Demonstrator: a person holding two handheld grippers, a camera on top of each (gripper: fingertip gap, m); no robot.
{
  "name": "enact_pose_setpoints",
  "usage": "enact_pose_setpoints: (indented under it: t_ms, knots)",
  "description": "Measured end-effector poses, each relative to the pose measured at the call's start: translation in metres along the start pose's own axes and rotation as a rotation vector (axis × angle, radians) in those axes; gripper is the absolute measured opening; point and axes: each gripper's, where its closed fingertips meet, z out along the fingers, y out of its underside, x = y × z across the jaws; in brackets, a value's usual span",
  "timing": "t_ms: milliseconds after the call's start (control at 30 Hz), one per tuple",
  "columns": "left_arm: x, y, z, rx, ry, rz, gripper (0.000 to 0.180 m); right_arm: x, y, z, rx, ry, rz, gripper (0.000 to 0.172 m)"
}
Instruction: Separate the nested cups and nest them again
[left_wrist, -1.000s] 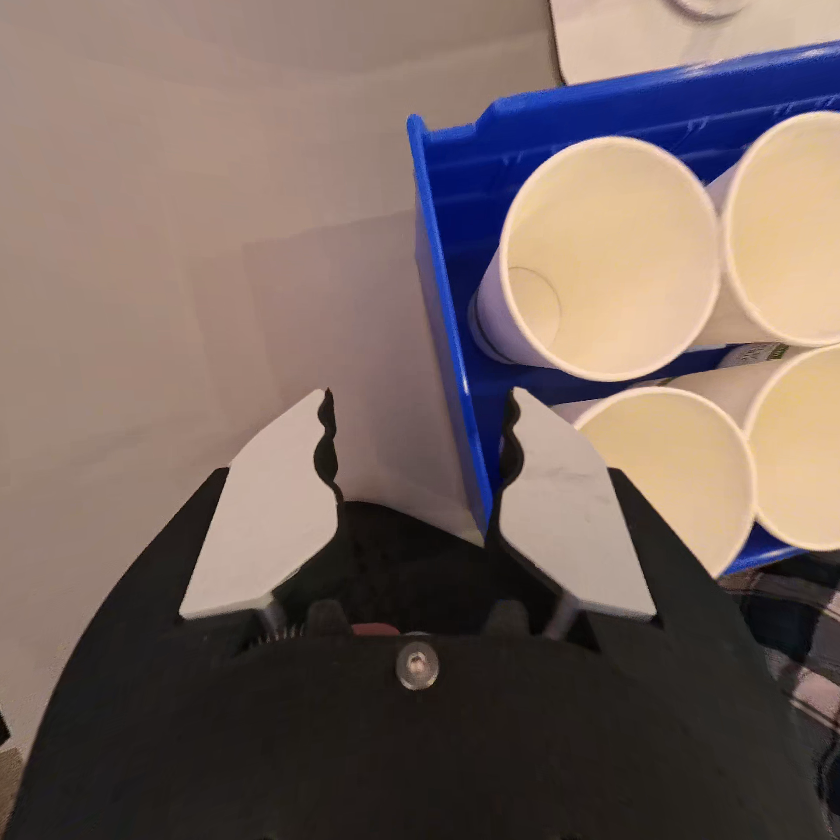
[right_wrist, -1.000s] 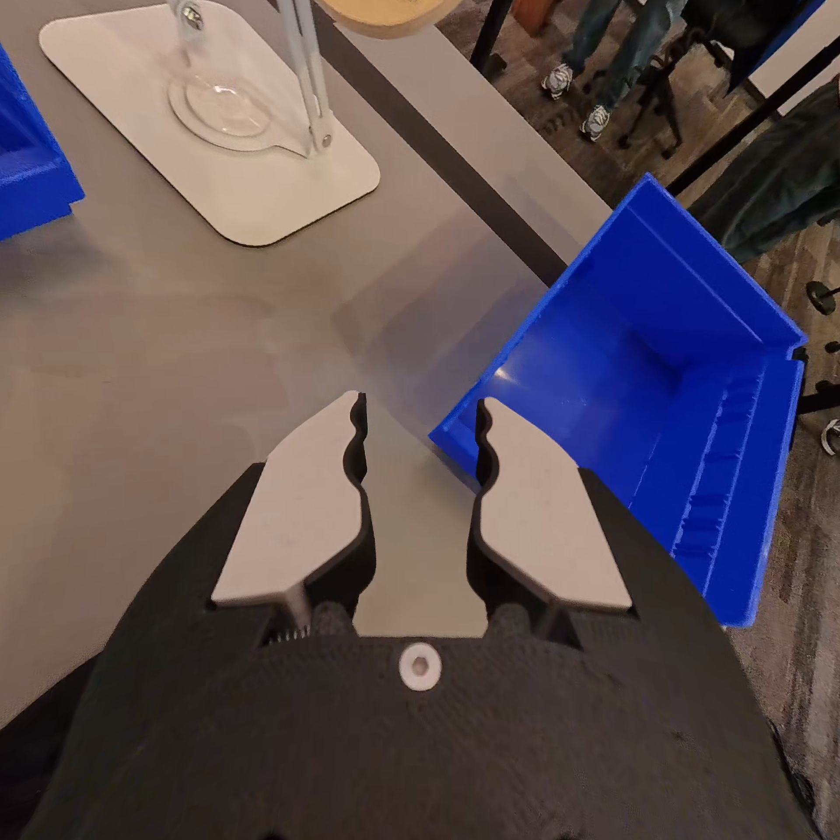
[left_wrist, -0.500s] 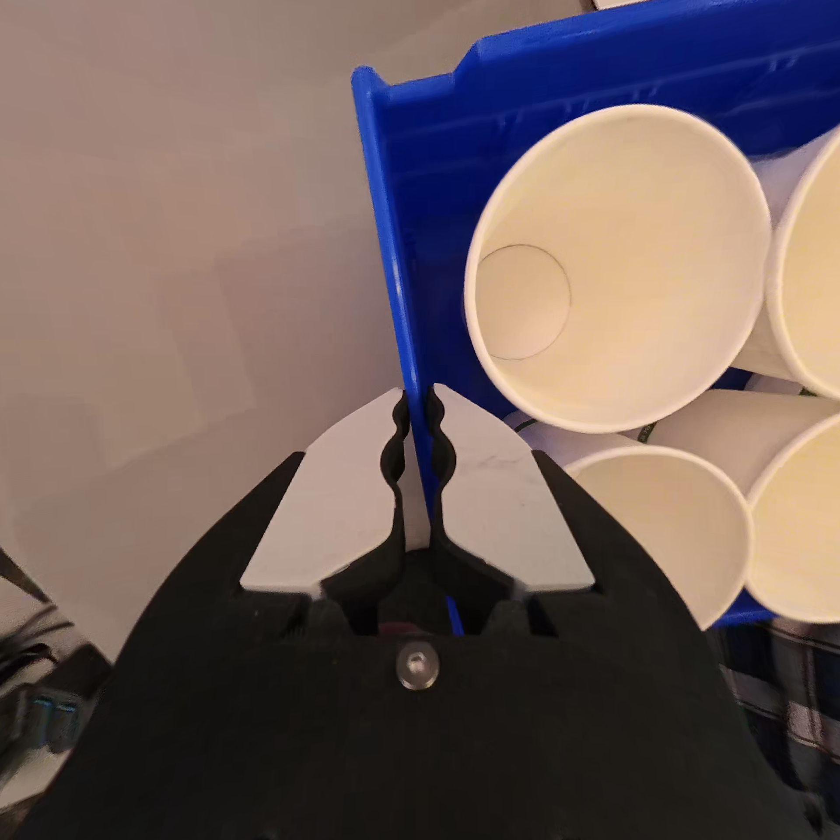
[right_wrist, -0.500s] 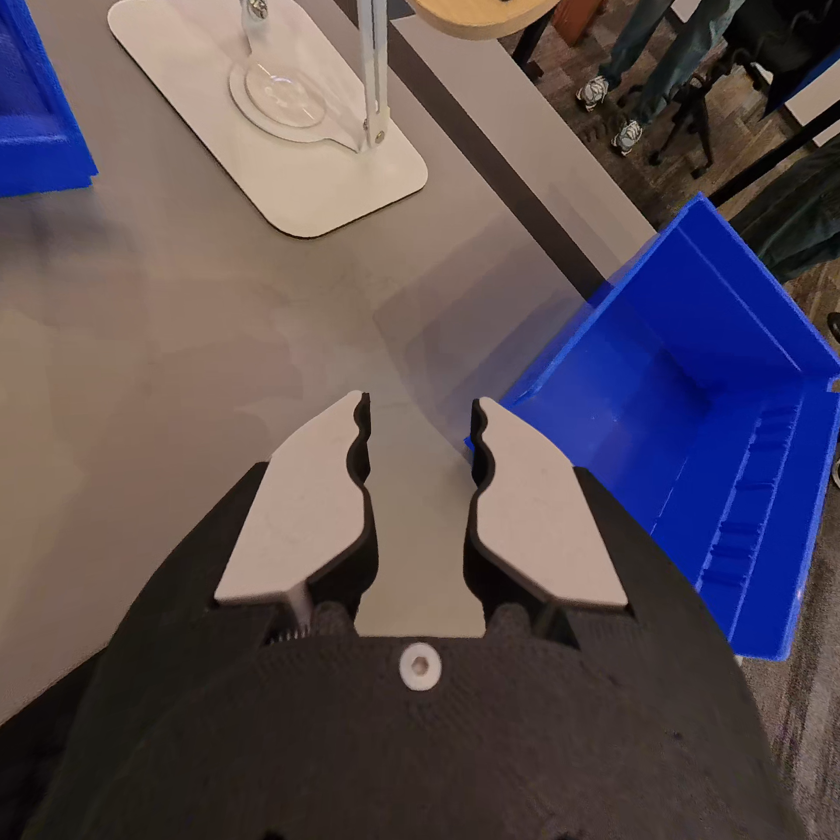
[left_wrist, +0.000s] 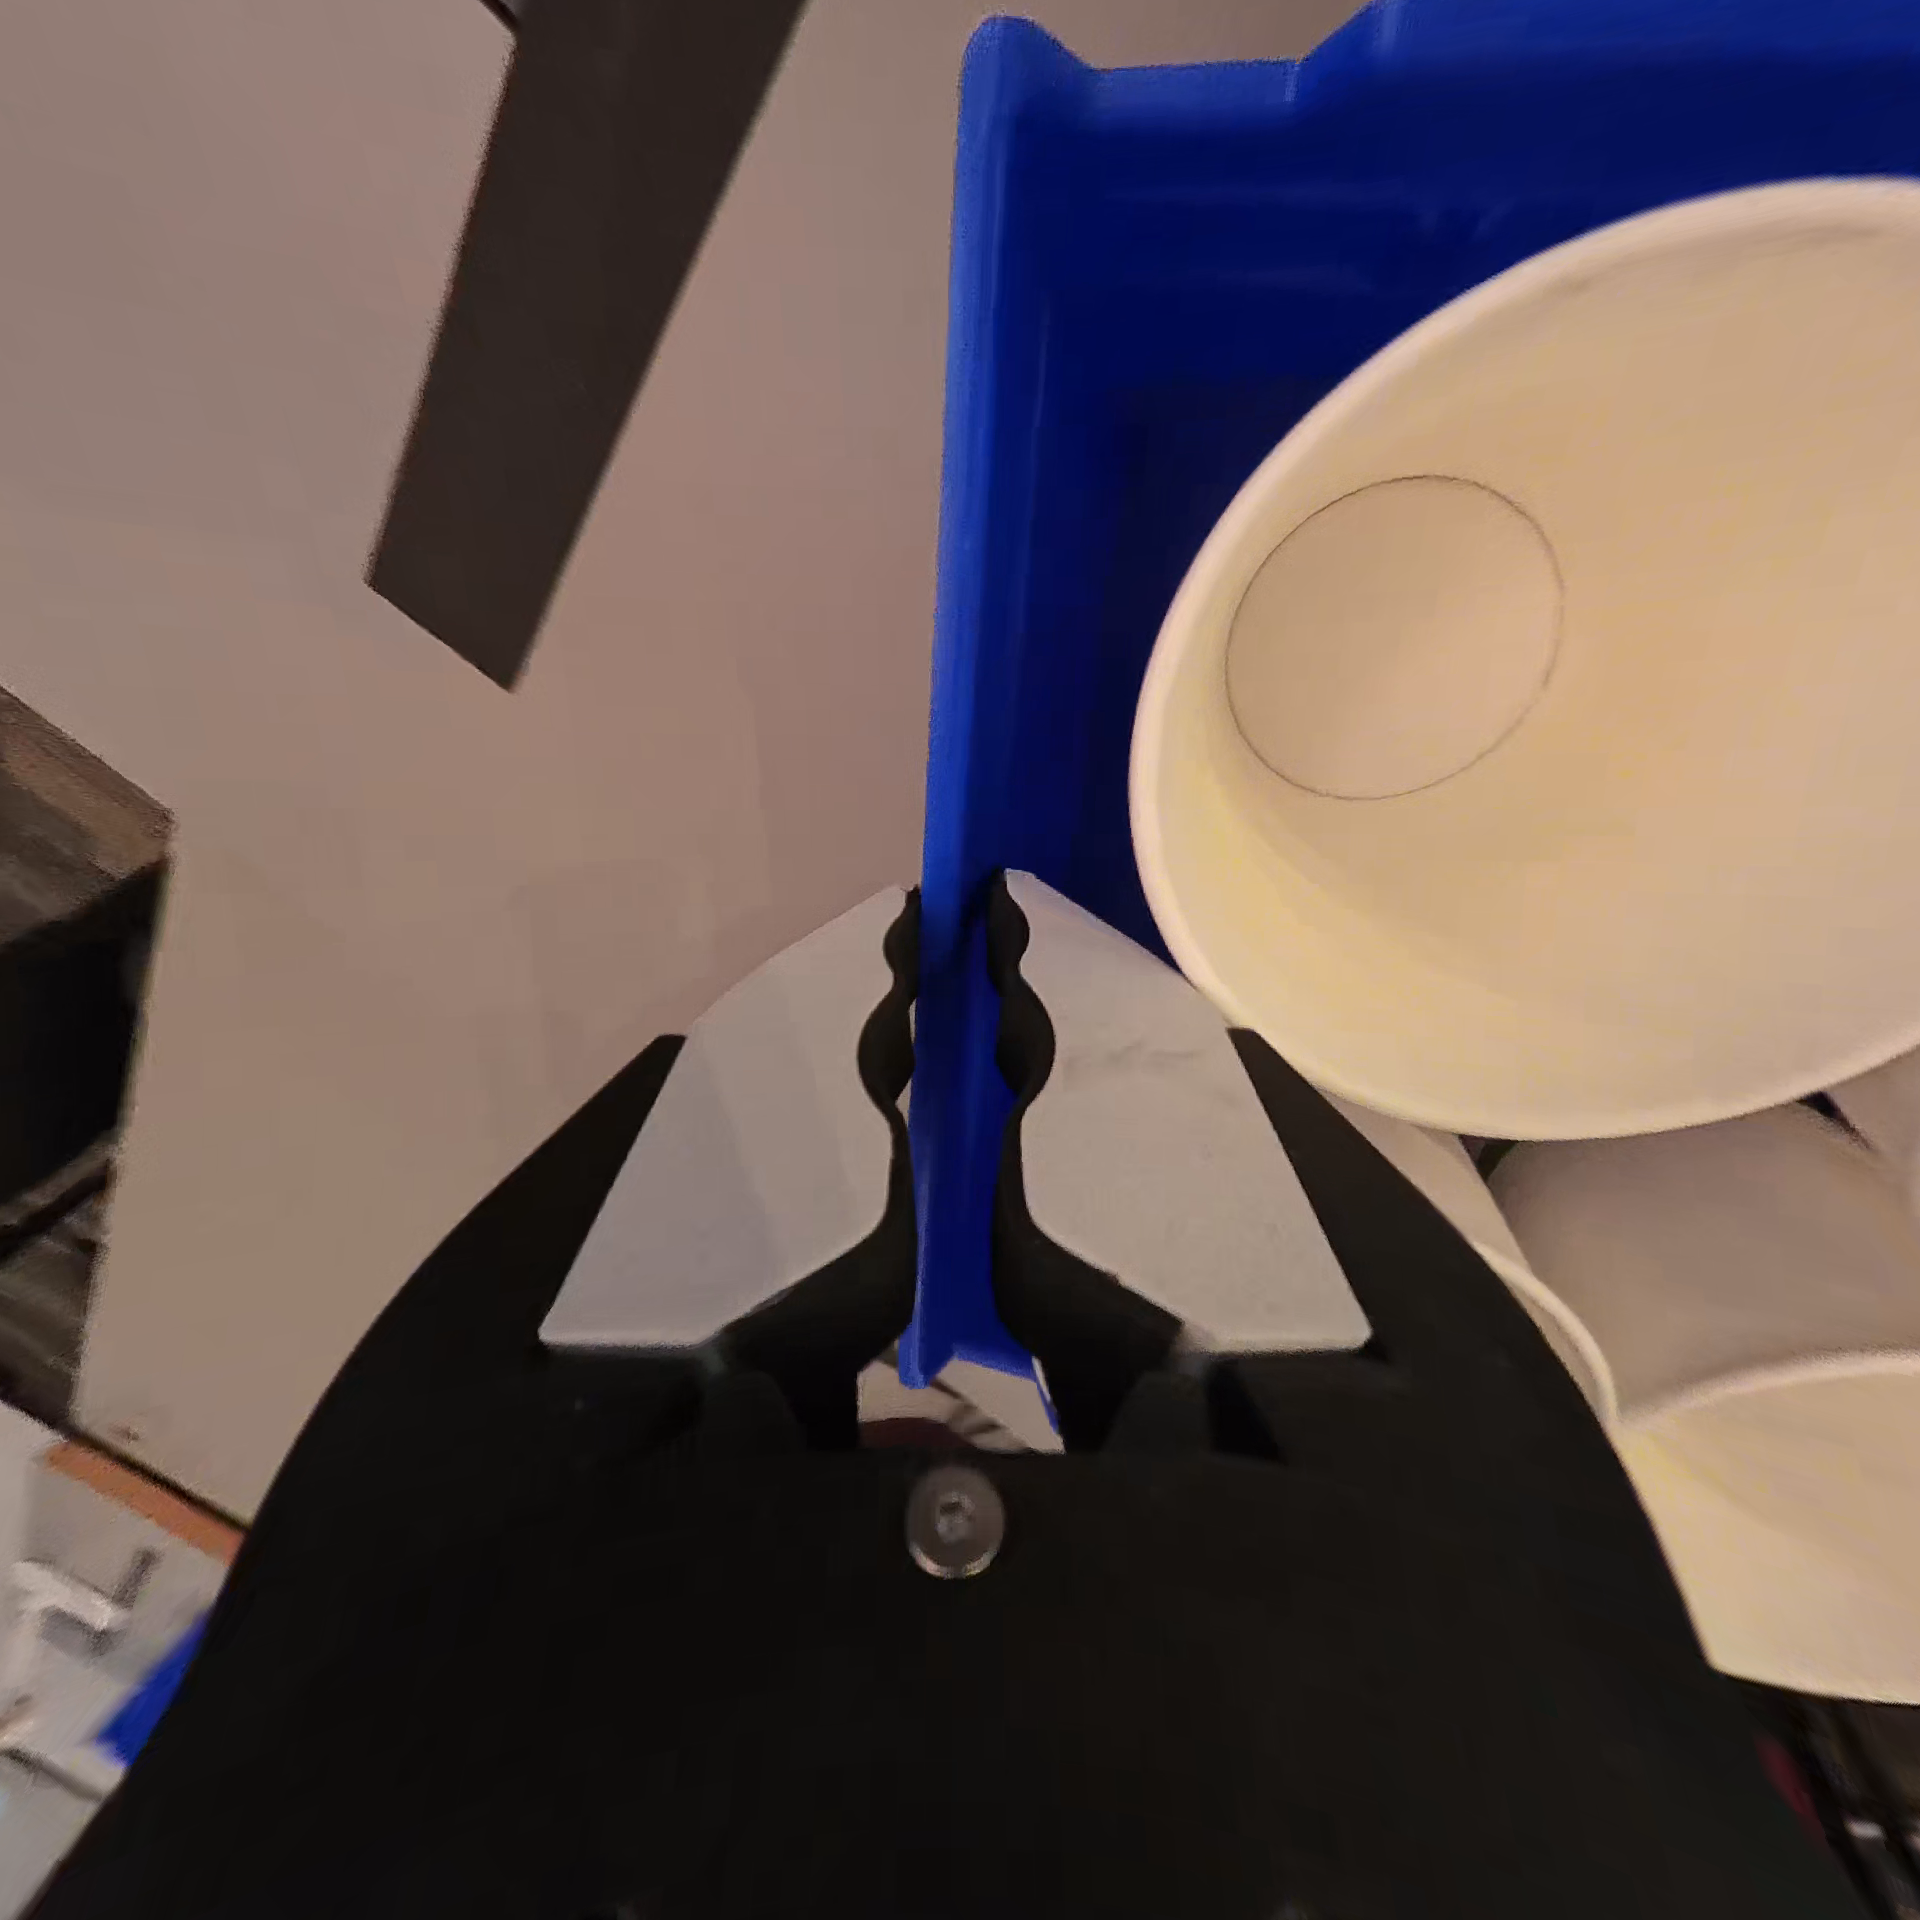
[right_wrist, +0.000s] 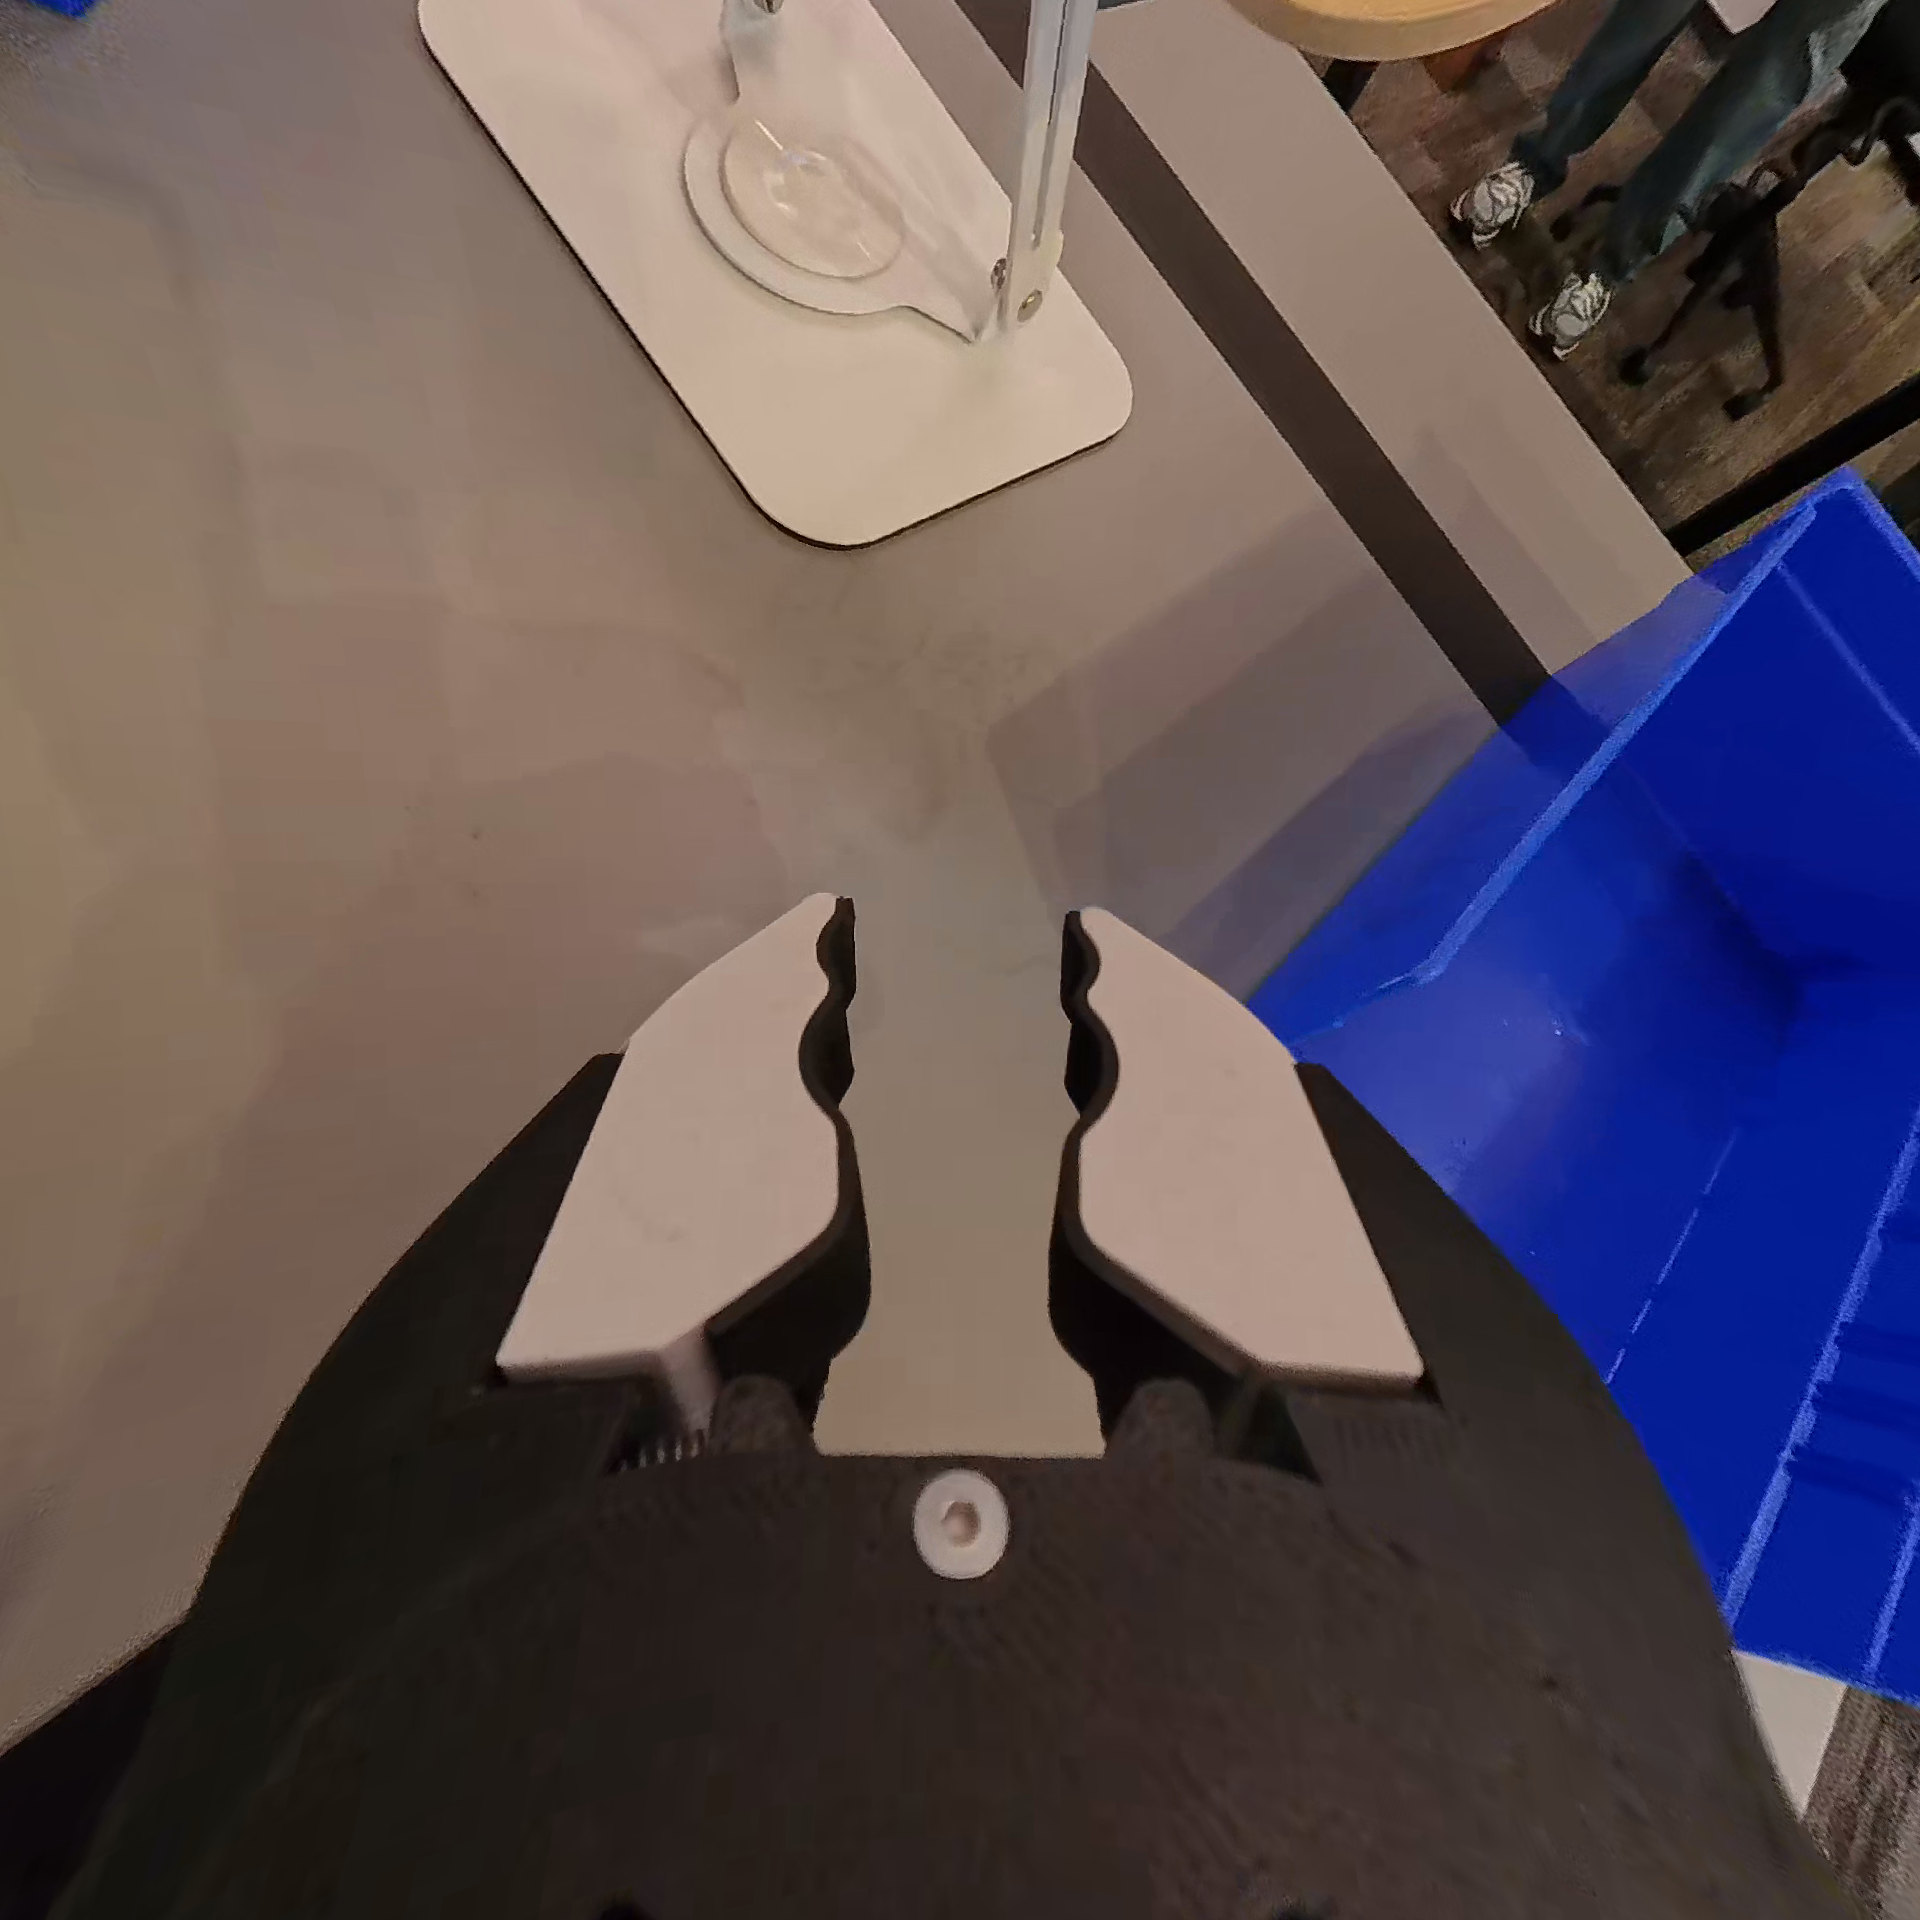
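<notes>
Left tongs (left_wrist: 954, 914) clench the blue bin (left_wrist: 1049, 416) wall; right tongs (right_wrist: 958, 914) gape empty. Beside that wall, paper cups (left_wrist: 1538, 665) look light, crushable: grip gently near the rim.

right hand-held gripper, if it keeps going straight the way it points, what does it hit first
Probably the bare grey tabletop. The right hand-held gripper is open with nothing in it; the white lamp base lies farther on, the empty blue bin off to its right. Depth is unclear.
</notes>
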Motion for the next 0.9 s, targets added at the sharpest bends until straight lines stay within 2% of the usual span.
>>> enact_pose_setpoints:
  t_ms: [233, 433, 667, 833, 900]
  knots:
    - [-0.075, -0.047, 0.019, -0.024, -0.148, 0.273, 0.016, -0.004, 0.007, 0.012, -0.017, -0.021, 0.012, 0.037]
    - [-0.104, -0.087, 0.027, -0.012, -0.196, 0.517, 0.016, -0.01, 0.01, 0.019, -0.025, -0.042, 0.022, 0.037]
    - [-0.114, -0.116, 0.031, 0.012, -0.192, 0.551, 0.016, -0.014, 0.004, 0.022, -0.014, -0.067, 0.016, 0.037]
    - [-0.119, -0.117, 0.024, 0.038, -0.224, 0.497, 0.017, -0.018, -0.001, 0.019, -0.001, -0.079, -0.002, 0.038]
    - [-0.124, -0.115, 0.009, 0.1, -0.243, 0.439, 0.038, -0.019, -0.003, 0.016, 0.007, -0.08, -0.005, 0.038]
